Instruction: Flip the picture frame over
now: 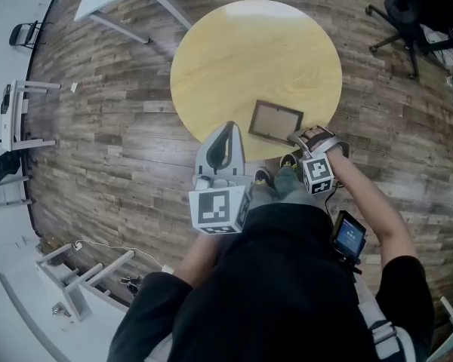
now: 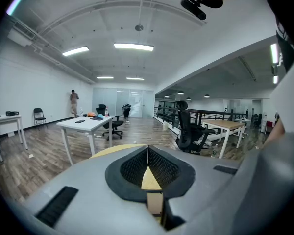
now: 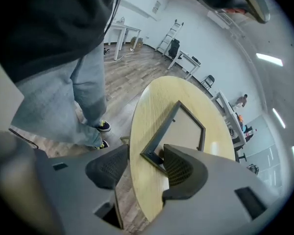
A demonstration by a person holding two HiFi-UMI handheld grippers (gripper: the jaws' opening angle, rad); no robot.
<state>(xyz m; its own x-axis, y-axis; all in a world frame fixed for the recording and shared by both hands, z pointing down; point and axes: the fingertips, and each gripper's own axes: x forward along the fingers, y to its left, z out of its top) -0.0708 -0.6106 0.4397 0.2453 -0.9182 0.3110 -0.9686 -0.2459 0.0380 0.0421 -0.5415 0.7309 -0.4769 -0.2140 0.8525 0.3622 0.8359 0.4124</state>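
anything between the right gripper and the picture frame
Nothing. In the right gripper view, the picture frame's near corner sits between the right gripper's open fingers, at the round table's edge.

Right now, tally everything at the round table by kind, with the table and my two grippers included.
Round table: 1
Picture frame: 1
Grippers: 2, the left gripper and the right gripper
Total: 4
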